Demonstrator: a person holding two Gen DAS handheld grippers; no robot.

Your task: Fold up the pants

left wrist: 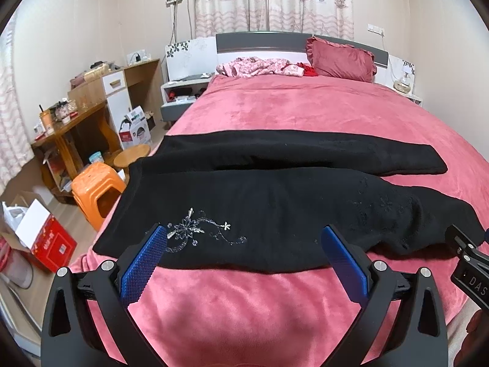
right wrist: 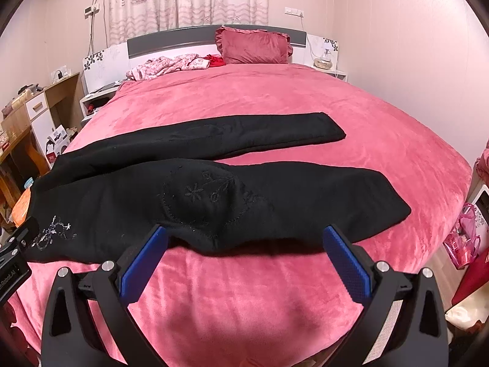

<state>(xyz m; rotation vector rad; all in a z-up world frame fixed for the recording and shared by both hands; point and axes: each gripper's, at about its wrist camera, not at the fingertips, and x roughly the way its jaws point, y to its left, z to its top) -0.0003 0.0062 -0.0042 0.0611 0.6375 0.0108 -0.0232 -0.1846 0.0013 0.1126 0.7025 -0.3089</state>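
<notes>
Black pants [left wrist: 269,202] lie spread sideways across the pink bed [left wrist: 290,110], waist at the left, both legs running right. Silver embroidery [left wrist: 195,232] marks the near hip. My left gripper [left wrist: 243,234] is open and empty, its blue pads just at the near edge of the pants by the embroidery. In the right wrist view the pants [right wrist: 198,195] show a dark stitched flower on the near leg. My right gripper [right wrist: 244,234] is open and empty at the near edge of that leg. The far leg [right wrist: 244,136] lies flat behind.
A red pillow [left wrist: 342,58] and a crumpled pink garment [left wrist: 259,65] lie at the headboard. Left of the bed stand an orange stool [left wrist: 97,189], a round wooden stool [left wrist: 131,154], a desk [left wrist: 70,128] and boxes [left wrist: 45,238]. A pink bag [right wrist: 464,238] sits right of the bed.
</notes>
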